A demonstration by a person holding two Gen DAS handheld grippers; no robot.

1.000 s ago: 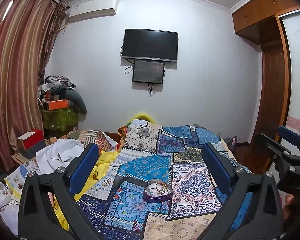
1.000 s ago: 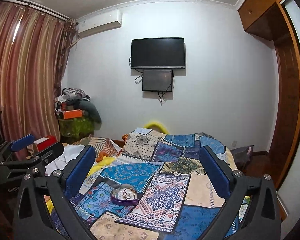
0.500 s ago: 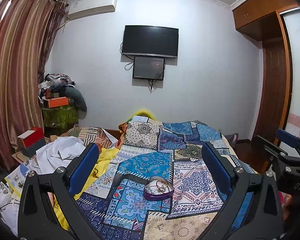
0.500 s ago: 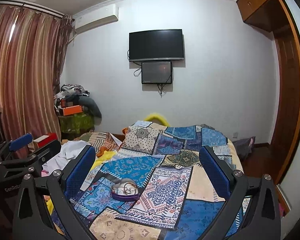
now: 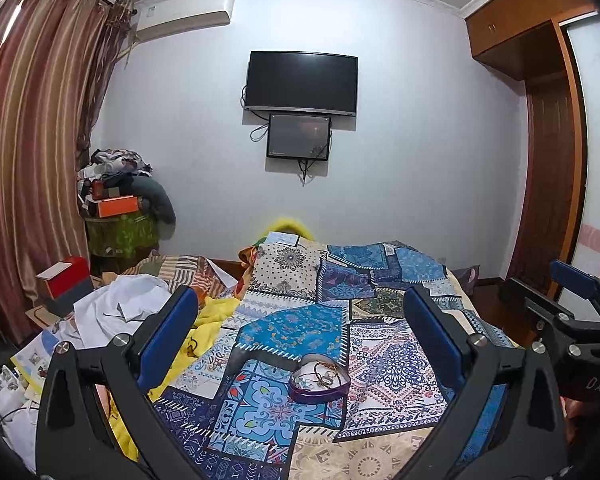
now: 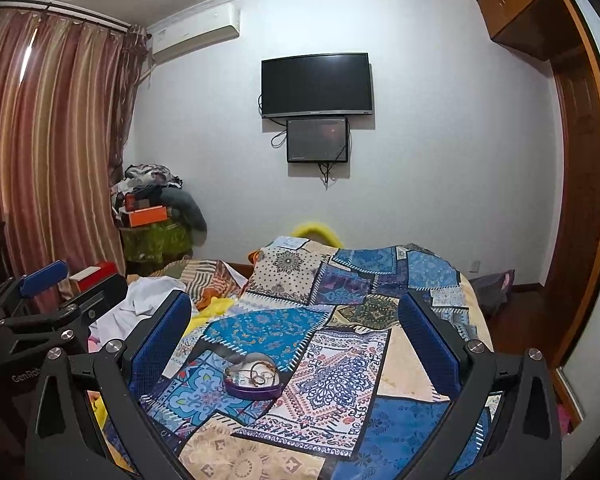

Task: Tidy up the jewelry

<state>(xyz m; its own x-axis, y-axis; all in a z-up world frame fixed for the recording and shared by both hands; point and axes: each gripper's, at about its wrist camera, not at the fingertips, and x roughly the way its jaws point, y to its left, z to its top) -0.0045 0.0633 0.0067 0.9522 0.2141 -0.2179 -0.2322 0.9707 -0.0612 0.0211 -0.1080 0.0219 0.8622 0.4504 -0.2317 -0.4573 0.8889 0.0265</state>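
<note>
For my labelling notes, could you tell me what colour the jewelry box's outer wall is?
Purple; the heart-shaped jewelry box shows best in the left wrist view.

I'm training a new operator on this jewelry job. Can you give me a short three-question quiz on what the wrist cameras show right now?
1. True or false: the left gripper holds a bracelet.
2. What does the heart-shaped purple box rest on?
A. patchwork bedspread
B. a shelf
C. the floor
3. Fill in: both grippers, including the right gripper, are ____.

Key: 1 false; 2 A; 3 open.
</note>
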